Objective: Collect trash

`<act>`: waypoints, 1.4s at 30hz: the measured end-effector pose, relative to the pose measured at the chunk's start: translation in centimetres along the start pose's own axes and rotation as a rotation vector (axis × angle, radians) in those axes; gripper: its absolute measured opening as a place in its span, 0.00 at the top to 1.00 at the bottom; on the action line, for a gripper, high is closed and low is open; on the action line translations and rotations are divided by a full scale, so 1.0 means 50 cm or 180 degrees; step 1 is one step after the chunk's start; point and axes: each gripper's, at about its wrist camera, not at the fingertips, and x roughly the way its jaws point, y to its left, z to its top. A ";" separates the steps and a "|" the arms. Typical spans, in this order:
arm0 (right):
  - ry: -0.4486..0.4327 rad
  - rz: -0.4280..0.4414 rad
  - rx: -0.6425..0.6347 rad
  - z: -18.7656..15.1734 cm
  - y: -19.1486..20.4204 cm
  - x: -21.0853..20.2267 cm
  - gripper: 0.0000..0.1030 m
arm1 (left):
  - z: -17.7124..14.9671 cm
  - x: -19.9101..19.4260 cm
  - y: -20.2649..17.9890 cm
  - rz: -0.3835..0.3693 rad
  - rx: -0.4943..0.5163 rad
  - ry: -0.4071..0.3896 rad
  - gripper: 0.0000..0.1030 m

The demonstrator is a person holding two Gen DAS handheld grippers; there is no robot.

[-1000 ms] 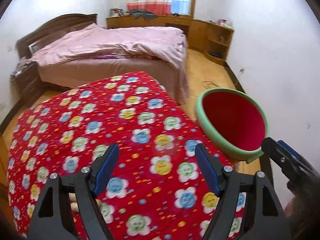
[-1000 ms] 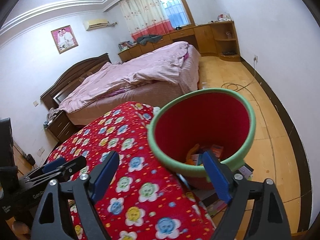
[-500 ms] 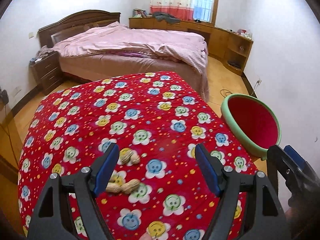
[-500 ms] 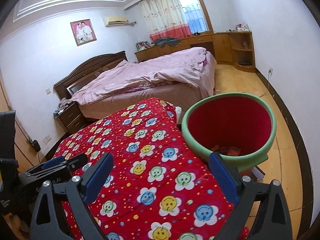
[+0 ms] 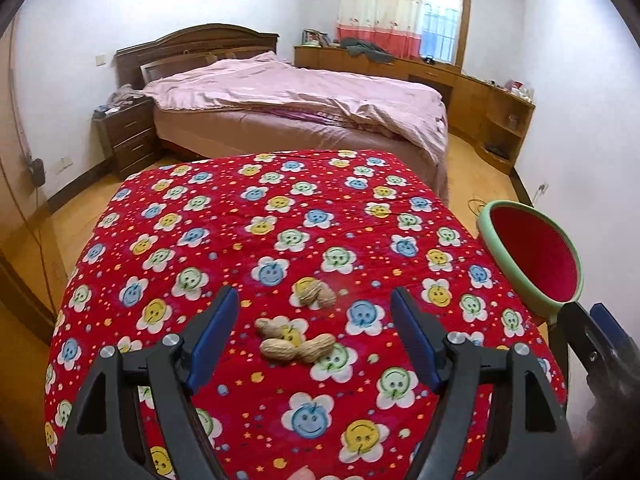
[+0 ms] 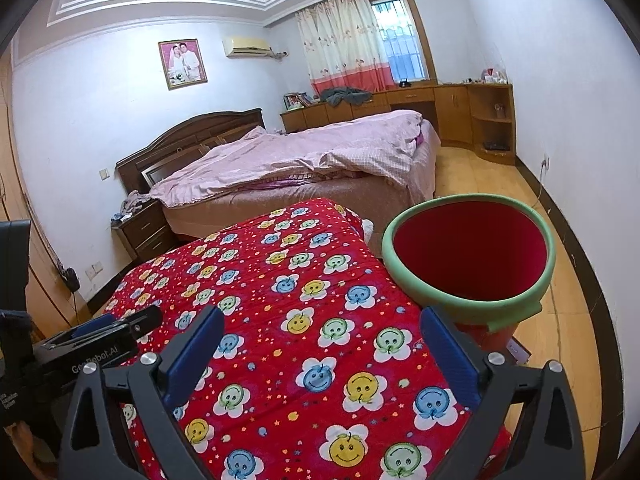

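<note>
Near the red flower-print cloth's [image 5: 280,216] front edge, tan peanut shells [image 5: 294,342] lie between released left gripper [image 5: 314,334] fingers; right gripper [image 6: 320,354] likewise spread, empty; left gripper's label partly legible.

- Left wrist cam sits low over the red quilt [image 5: 320,216], close up, facing the bed [image 5: 288,96] and window at upper right.
- Right wrist cam is a bit higher, further right, facing the same way, bin [image 6: 468,256] close at center right.
- Both share quilt, bed, bin [image 5: 532,256].

Wrinkled tan peanut shells [image 5: 295,339] lie on soft printed cloth [image 5: 280,240] beside a foam-rimmed red bin [image 6: 470,258].
</note>
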 end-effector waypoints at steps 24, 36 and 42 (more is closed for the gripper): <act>0.0035 0.0007 -0.0096 -0.023 0.024 0.005 0.03 | -0.012 -0.004 0.019 0.0156 -0.0044 -0.0097 0.25; 0.0038 0.0008 -0.0092 -0.022 0.023 0.005 0.03 | -0.011 -0.004 0.021 0.0152 -0.0043 -0.0099 0.25; 0.0039 0.0009 -0.0094 -0.022 0.023 0.004 0.03 | -0.011 -0.004 0.021 0.0151 -0.0050 -0.0095 0.25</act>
